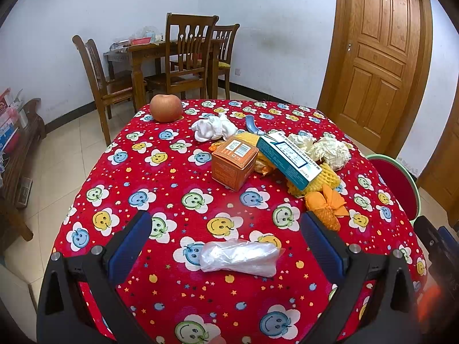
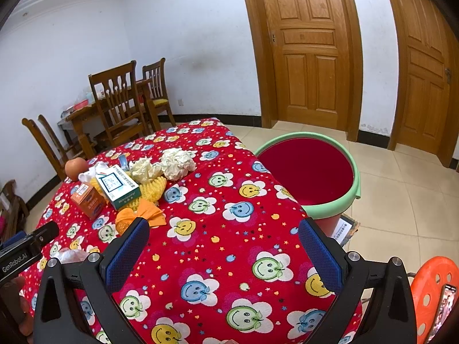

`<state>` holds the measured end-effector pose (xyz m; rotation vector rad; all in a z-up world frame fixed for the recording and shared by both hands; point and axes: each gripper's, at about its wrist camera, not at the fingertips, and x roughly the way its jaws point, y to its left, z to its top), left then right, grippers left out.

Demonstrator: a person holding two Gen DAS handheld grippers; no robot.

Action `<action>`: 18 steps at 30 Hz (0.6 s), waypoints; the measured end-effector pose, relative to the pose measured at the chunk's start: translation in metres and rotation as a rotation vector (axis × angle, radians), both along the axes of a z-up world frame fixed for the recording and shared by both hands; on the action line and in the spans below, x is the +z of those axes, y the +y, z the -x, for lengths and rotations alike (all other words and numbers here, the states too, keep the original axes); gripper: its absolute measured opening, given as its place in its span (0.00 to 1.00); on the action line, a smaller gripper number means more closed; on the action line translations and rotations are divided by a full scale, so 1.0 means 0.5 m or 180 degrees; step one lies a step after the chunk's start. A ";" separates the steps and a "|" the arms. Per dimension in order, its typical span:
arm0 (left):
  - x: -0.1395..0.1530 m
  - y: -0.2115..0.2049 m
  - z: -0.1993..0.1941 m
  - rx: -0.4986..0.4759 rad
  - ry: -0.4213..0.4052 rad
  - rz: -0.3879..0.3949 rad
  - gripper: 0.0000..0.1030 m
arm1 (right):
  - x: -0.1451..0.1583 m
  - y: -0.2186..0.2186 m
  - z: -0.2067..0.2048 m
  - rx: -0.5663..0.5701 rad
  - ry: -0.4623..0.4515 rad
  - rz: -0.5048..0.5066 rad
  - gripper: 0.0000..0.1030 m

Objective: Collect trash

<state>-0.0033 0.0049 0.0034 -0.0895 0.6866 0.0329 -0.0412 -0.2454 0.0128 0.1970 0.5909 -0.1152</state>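
Observation:
My left gripper (image 1: 226, 226) hangs open over the red smiley tablecloth (image 1: 172, 189), with a crumpled clear plastic bag (image 1: 239, 257) lying between its fingers, untouched. Further back lie an orange carton (image 1: 233, 163), a teal-and-white box (image 1: 288, 159), yellow foam netting (image 1: 324, 179), an orange wrapper (image 1: 327, 205), crumpled paper balls (image 1: 330, 149) and a white tissue wad (image 1: 213, 127). My right gripper (image 2: 223, 239) is open above bare cloth at the table's right side. The same pile shows at its left: the teal-and-white box (image 2: 119, 185), the orange carton (image 2: 87, 197), the paper balls (image 2: 176, 162). A red bin with a green rim (image 2: 309, 172) stands beside the table.
An apple (image 1: 166, 108) sits at the table's far left corner, and a blue spoon (image 1: 252, 124) lies behind the boxes. Wooden chairs (image 1: 186, 57) and a dining table stand by the back wall. An orange plastic stool (image 2: 433, 292) holding a phone is at the lower right. Wooden doors (image 2: 309, 51) close the far wall.

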 end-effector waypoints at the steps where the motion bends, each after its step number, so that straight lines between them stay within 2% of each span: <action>1: 0.000 0.000 0.000 -0.0001 0.0000 0.0000 0.98 | -0.001 0.000 -0.001 0.0002 -0.0002 0.0001 1.00; 18: -0.018 0.000 0.006 -0.0008 0.0029 -0.0004 0.98 | -0.004 -0.001 0.003 0.0007 0.0012 -0.0010 1.00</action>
